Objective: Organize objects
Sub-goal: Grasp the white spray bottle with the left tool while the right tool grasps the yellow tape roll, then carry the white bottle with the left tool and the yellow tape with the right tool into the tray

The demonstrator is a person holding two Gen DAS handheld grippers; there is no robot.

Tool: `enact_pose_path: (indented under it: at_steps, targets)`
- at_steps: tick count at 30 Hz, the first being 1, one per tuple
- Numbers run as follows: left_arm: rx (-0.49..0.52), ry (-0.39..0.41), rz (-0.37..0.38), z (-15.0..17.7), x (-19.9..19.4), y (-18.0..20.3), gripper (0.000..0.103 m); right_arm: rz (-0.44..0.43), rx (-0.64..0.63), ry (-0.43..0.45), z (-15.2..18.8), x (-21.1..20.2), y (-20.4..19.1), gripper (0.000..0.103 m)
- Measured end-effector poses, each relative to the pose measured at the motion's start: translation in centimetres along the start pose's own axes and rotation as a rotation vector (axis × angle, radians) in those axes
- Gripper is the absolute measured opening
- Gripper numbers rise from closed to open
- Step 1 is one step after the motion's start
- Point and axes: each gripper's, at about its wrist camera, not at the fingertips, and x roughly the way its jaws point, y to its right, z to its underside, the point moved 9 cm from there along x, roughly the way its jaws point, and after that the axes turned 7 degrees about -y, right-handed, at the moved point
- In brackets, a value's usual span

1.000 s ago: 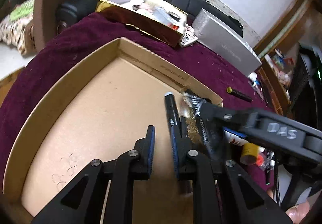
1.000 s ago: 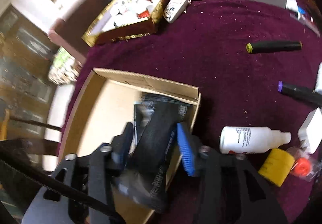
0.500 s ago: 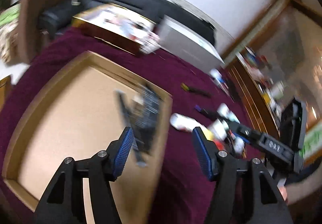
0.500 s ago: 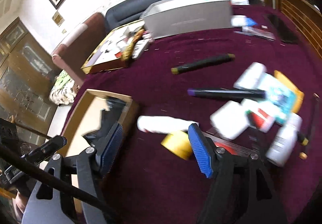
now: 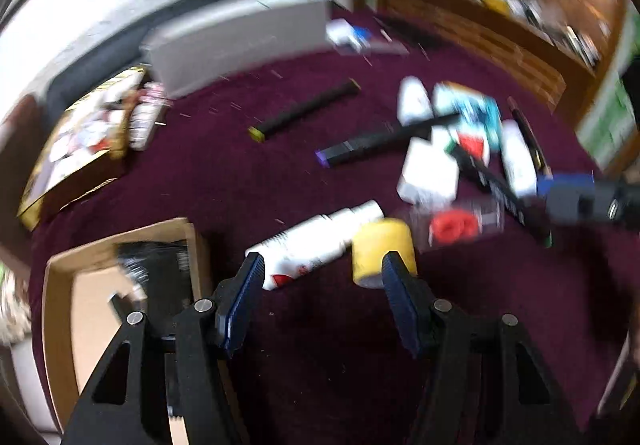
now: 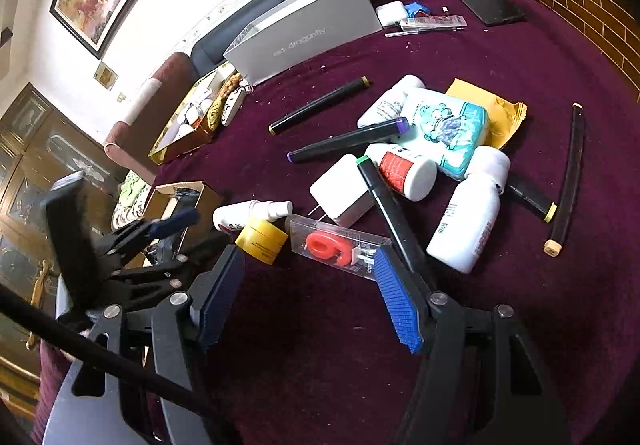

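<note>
The cardboard box [image 5: 60, 285] holds a black pouch [image 5: 160, 261]; the same box [image 6: 208, 193] shows small at the left of the right wrist view. My left gripper [image 5: 324, 269] is open and holds nothing; a white spray bottle [image 5: 312, 245] and a yellow jar [image 5: 380, 245] lie just past its tips. My right gripper [image 6: 308, 257] is open over the maroon cloth, with a clear case holding a red piece [image 6: 340, 245] just ahead. Beyond lie a white charger [image 6: 340, 191], a green-capped marker [image 6: 392, 213], a purple-capped marker [image 6: 348, 139] and a white bottle [image 6: 468, 221].
A grey carton [image 6: 308, 33] and an open gold box [image 6: 192, 117] stand at the back of the table. A tissue pack [image 6: 444, 129], a yellow-capped marker [image 6: 320, 105] and a dark phone [image 6: 486, 3] lie further out. A long black stick [image 6: 568, 173] lies at the right.
Both grippers opened and left the black pouch and a dark pen in the box. Both then swung right, away from the box and toward the pile of loose items.
</note>
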Motion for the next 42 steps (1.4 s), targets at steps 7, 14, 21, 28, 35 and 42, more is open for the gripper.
enact_pose_path:
  at_steps: [7,14,21,28,35,42]
  targets:
    - [0.066,-0.069,0.070,0.2,1.0,1.8,0.047,-0.037,-0.011,-0.012,-0.2,0.6,0.3,0.069]
    - [0.176,-0.071,-0.006,-0.4,0.9,3.2,0.039,-0.047,-0.056,-0.036,-0.2,1.5,-0.8,0.069]
    - [0.305,-0.089,-0.131,-1.6,0.5,0.0,0.042,-0.028,-0.072,-0.042,-0.6,1.7,-0.7,0.069]
    - [0.277,-0.129,-0.093,-1.8,5.0,0.7,0.041,-0.029,-0.064,-0.058,-1.4,2.7,-0.7,0.069]
    - [0.029,-0.079,0.026,0.3,3.3,0.6,0.024,-0.002,-0.119,-0.088,-1.9,4.5,-1.8,0.069]
    - [-0.147,0.028,0.074,3.6,-2.7,-0.3,0.024,0.088,-0.197,-0.115,-2.3,8.2,-4.0,0.068]
